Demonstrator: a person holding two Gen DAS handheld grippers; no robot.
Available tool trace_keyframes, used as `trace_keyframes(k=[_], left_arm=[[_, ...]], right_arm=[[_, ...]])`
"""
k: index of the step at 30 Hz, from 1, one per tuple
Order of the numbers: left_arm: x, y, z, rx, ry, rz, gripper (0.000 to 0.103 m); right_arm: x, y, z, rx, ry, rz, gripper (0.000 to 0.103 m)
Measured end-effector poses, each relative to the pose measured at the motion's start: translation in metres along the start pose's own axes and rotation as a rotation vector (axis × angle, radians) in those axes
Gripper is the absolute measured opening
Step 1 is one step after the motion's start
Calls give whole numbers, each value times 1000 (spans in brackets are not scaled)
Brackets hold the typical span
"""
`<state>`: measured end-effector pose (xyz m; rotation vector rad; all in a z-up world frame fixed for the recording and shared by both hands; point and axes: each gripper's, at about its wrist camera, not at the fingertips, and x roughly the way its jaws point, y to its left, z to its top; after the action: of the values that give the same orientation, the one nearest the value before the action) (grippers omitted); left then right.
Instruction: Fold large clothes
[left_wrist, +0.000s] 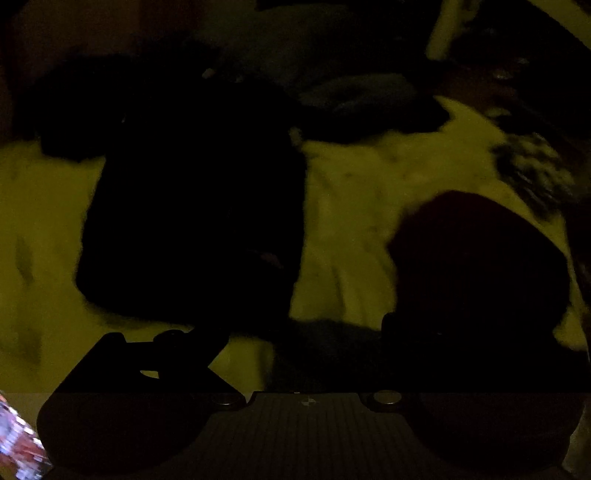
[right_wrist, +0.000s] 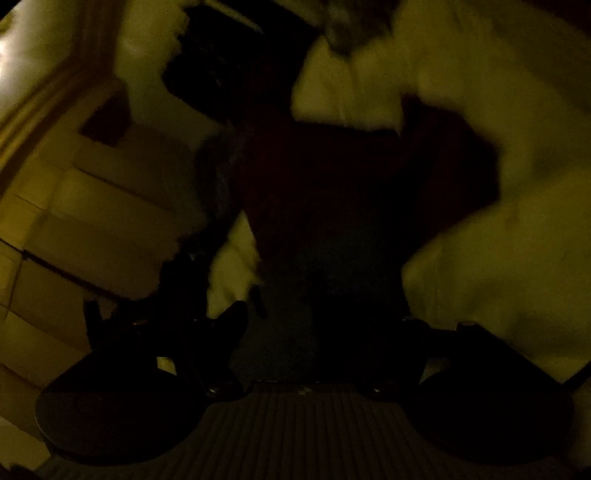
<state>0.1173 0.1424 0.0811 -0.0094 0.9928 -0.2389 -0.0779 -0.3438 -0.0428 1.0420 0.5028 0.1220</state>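
The scene is very dark. In the left wrist view a black garment (left_wrist: 192, 203) lies spread on a yellowish bed sheet (left_wrist: 369, 192), with a dark red garment (left_wrist: 480, 258) bunched at the right. My left gripper (left_wrist: 280, 332) hovers above the sheet, its jaws wide apart with only sheet and shadow between them. In the right wrist view the dark red garment (right_wrist: 351, 177) narrows toward my right gripper (right_wrist: 325, 321) and fills the gap between its fingers, which look closed on that gathered cloth. The fingertips are lost in the dark.
A grey cloth (left_wrist: 362, 96) and a speckled dark cloth (left_wrist: 535, 173) lie at the back of the bed. Another black item (right_wrist: 207, 62) sits far on the sheet (right_wrist: 498, 258). Pale floor tiles (right_wrist: 74, 221) show beyond the bed's left edge.
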Motion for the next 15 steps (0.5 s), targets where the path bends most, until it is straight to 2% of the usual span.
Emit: trace_keyframes(k=[2,4,6,8,10,12,14,15], left_arm=[[-22,-1,-13,56,-38,-7,103],[-30,-1,-22,87,-32,-43,103],[-29,4,-33,78,1,-94,103],[-16,4,-44,48,56,-156,103],[5,3,-54,33,113,-175,103],[26,3,-61,28,141,-151,103],[42,4,-62,30,119,-84,103],[51,5,-61,39,90,-20,103]], right_arm=[[-8,5,2,-19,-41,56,73],[-10,6,1,-7,-39,128,73],[-7,5,0,15,-11,187,73],[-1,5,-1,24,28,204,74],[6,7,-2,18,75,187,75],[16,7,-6,8,121,142,77],[25,5,-9,11,162,66,77],[29,0,-10,21,176,30,77]])
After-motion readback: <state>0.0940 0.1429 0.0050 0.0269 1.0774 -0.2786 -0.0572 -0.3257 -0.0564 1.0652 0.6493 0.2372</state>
